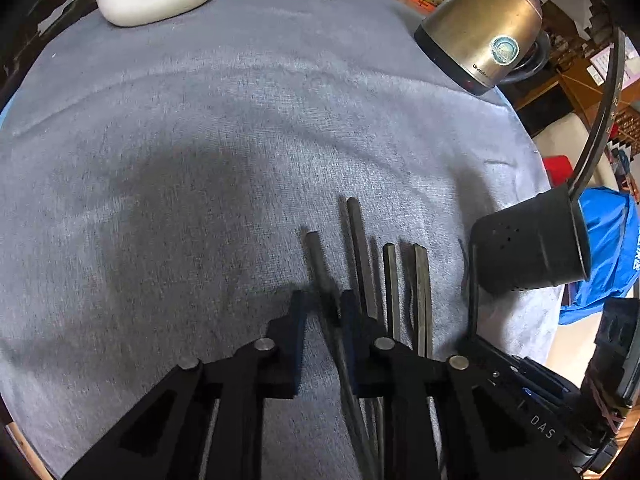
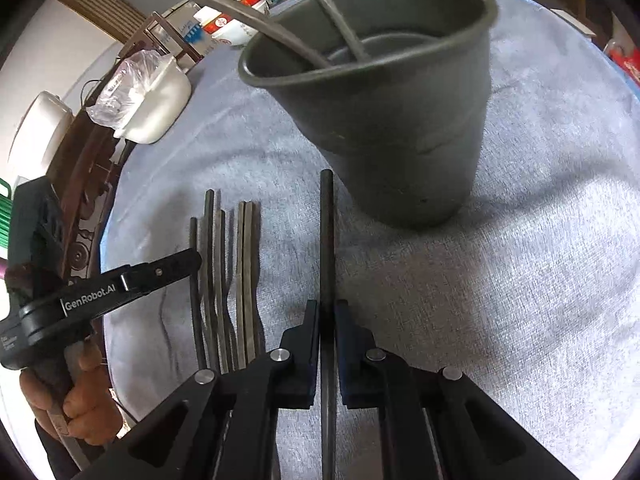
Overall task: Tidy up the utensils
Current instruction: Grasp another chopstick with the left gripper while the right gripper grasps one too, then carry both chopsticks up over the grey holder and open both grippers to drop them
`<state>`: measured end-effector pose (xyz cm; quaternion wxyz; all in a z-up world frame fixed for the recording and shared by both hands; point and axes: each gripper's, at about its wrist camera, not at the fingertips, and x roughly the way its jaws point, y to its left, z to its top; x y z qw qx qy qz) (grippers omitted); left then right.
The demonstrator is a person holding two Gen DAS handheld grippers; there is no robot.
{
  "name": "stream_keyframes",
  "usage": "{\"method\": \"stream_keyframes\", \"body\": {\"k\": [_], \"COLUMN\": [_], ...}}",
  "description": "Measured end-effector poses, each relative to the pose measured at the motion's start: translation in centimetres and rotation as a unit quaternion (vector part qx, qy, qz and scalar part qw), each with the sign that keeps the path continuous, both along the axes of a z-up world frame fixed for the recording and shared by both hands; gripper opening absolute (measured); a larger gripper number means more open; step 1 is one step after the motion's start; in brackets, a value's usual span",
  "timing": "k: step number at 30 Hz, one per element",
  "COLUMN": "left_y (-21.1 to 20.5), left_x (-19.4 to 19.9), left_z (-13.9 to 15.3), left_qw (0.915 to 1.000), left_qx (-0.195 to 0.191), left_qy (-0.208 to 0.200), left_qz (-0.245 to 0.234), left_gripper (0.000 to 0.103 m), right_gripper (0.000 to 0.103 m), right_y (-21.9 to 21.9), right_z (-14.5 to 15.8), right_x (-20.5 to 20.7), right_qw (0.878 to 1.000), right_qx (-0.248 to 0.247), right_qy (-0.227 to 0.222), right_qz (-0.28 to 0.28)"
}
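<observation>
Right wrist view, left to right: left gripper (image 2: 196, 258) clamps one chopstick (image 1: 320, 264) in the loose chopstick bundle (image 2: 228, 280) at centre-left; right gripper (image 2: 327, 312) clenches a single chopstick (image 2: 327, 240), centre. The dark holder cup (image 2: 400, 120), upper right, holds two sticks; most remain on the grey cloth (image 2: 520, 280).

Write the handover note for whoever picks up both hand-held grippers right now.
Right hand-held gripper: shut on one dark chopstick, which points toward the holder.
Left hand-held gripper: closed around another chopstick at the edge of the pile.
Dark utensil holder: upright on the grey cloth, two chopsticks already leaning inside.
Remaining chopsticks: lying side by side on the cloth beside the holder.
Left to do: drop both held chopsticks into the holder, then the rest of the pile.
</observation>
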<state>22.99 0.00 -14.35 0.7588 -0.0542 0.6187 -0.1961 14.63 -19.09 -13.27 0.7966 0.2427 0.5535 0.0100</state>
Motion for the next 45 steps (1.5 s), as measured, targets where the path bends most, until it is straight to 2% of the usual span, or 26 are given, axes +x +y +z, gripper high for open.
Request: {"method": "stream_keyframes", "body": {"k": [4, 10, 16, 20, 26, 33, 41, 45], "left_y": [-0.6, 0.2, 2.4, 3.1, 3.0, 2.3, -0.2, -1.7], "left_x": [0.0, -0.8, -2.6, -4.4, -6.8, -9.5, -10.7, -10.7], "left_z": [0.0, 1.2, 5.6, 9.7, 15.3, 20.4, 25.2, 27.3], "left_qw": [0.9999, 0.9995, 0.9967, 0.9921, 0.9823, 0.9696, 0.9527, 0.9423], "left_qx": [0.006, 0.003, -0.007, -0.019, -0.038, -0.055, -0.065, -0.078], "left_qy": [-0.010, -0.030, -0.075, -0.119, -0.180, -0.237, -0.297, -0.325], "left_qz": [-0.008, 0.004, 0.029, 0.037, 0.036, 0.029, 0.008, 0.004], "left_gripper": [0.009, 0.007, 0.007, 0.007, 0.007, 0.007, 0.007, 0.007], "right_gripper": [0.009, 0.008, 0.008, 0.008, 0.008, 0.008, 0.008, 0.008], "right_y": [0.2, -0.4, -0.5, -0.8, -2.0, -4.0, -6.7, -7.5], "right_z": [0.0, 0.4, 3.0, 5.2, 9.0, 12.8, 16.7, 18.6], "right_x": [0.2, -0.9, -2.2, -3.6, -6.1, -8.8, -9.6, -9.2], "right_qw": [1.000, 0.999, 0.994, 0.988, 0.972, 0.945, 0.916, 0.901], "right_qx": [-0.007, 0.021, 0.055, 0.074, 0.085, 0.102, 0.073, 0.031], "right_qy": [-0.013, -0.034, -0.086, -0.133, -0.217, -0.311, -0.392, -0.428], "right_qz": [0.013, 0.018, 0.031, 0.037, 0.033, 0.003, -0.041, -0.064]}}
